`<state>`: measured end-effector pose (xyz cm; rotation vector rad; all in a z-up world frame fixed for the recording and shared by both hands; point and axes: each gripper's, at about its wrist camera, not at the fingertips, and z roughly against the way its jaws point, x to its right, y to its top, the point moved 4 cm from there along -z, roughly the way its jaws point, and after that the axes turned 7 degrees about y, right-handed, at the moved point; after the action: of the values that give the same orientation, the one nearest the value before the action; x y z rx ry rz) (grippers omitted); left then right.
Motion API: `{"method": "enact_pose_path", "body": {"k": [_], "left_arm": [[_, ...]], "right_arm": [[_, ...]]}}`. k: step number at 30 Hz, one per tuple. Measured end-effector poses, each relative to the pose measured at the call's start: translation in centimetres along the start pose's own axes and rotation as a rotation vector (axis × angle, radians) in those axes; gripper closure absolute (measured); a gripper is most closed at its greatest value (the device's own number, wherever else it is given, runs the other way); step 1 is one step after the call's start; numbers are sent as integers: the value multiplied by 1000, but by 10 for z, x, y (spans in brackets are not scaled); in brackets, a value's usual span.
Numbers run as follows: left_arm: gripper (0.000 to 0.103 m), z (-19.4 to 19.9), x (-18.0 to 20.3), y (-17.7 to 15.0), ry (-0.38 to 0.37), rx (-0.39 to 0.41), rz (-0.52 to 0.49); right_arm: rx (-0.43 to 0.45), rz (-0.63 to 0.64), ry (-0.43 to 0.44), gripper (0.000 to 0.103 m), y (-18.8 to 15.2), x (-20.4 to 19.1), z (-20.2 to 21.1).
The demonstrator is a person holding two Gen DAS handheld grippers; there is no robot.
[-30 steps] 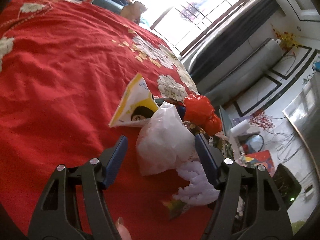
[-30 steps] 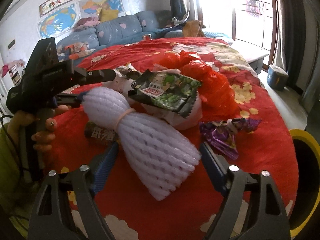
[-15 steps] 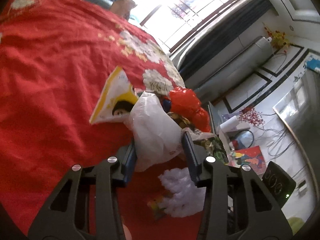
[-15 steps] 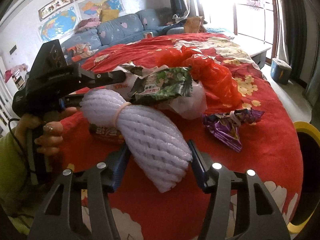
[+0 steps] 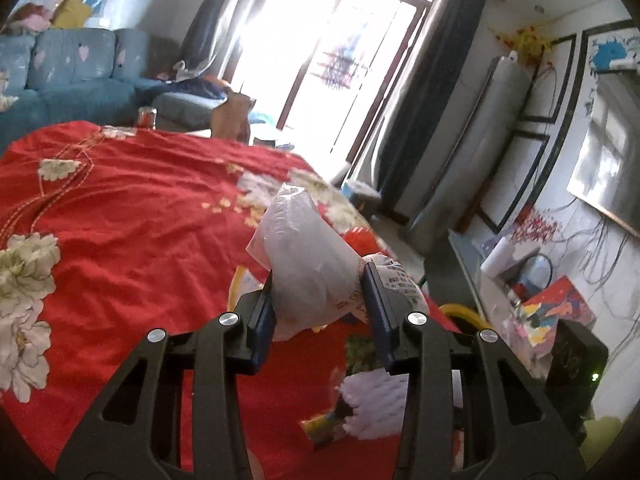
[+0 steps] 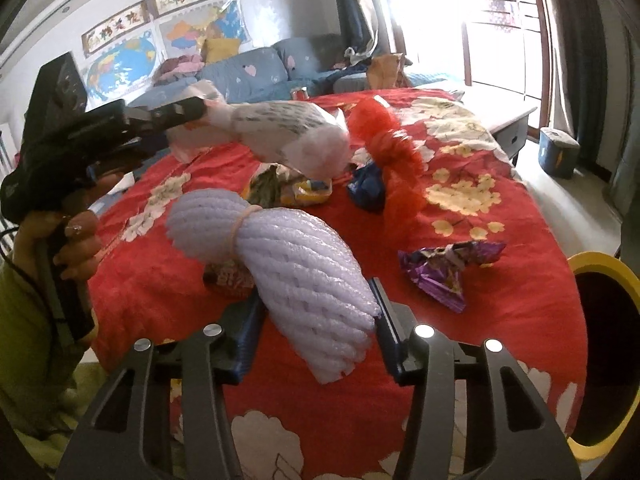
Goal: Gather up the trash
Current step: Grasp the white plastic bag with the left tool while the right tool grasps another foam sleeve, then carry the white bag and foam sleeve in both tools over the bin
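Above red cloth (image 5: 120, 216), left claw (image 5: 320, 304) has lifted white bag (image 5: 308, 256).

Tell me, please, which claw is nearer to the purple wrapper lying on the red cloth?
Right. The right claw, closing around the white foam netting, sits just left of the purple wrapper. The left claw is raised at the far left, holding the white plastic bag.

Left gripper (image 5: 320, 300) raised, clamped on load; right gripper (image 6: 316, 320) closing — fingers (image 6: 250, 328) seemingly pressing.

Red floral cloth (image 6: 500, 292); lilac foam net (image 6: 304, 272).
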<state>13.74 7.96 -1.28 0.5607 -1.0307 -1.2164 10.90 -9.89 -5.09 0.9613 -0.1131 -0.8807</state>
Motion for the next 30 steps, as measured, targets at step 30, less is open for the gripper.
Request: {"method": "enact_pose_path", "body": {"k": [30], "left_arm": [[70,22,57,10,-120,78,-15]], "right_arm": [[250,-208,-263,62,25,100,102]]}}
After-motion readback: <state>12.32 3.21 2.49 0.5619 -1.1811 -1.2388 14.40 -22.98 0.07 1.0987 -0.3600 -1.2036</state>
